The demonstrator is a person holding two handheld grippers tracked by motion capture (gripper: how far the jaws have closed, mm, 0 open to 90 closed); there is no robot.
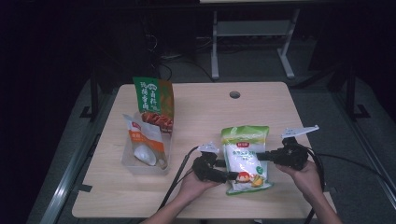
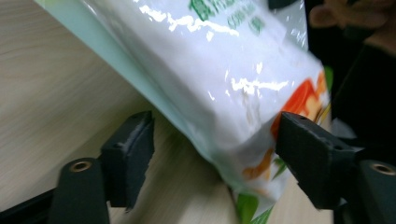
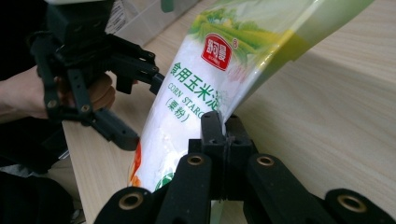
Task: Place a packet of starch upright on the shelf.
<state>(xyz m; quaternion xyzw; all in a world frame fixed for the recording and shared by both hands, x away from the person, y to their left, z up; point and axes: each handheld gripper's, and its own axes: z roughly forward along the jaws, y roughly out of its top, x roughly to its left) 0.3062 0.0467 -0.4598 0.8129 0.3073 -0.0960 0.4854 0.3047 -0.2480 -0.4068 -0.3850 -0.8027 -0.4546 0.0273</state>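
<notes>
A corn starch bag (image 1: 245, 156), white with a green top and orange print at the bottom, is lifted at a slant off the wooden table (image 1: 201, 112). My right gripper (image 1: 261, 156) comes in from the right. In the right gripper view it (image 3: 224, 126) is shut on the thin side seam of the bag (image 3: 196, 107). My left gripper (image 1: 229, 170) is at the bag's lower left corner. Its jaws (image 2: 217, 140) stand wide open with the bag's bottom end (image 2: 224, 84) between them. The left jaw is clear of the bag, and I cannot tell whether the right one touches it.
At the table's left, a clear plastic bin (image 1: 140, 165) holds a tall green bag (image 1: 154, 100) and a white and orange pouch (image 1: 144, 140). A round cable hole (image 1: 235, 94) sits near the far edge. A metal stand (image 1: 252, 42) is on the dark floor beyond.
</notes>
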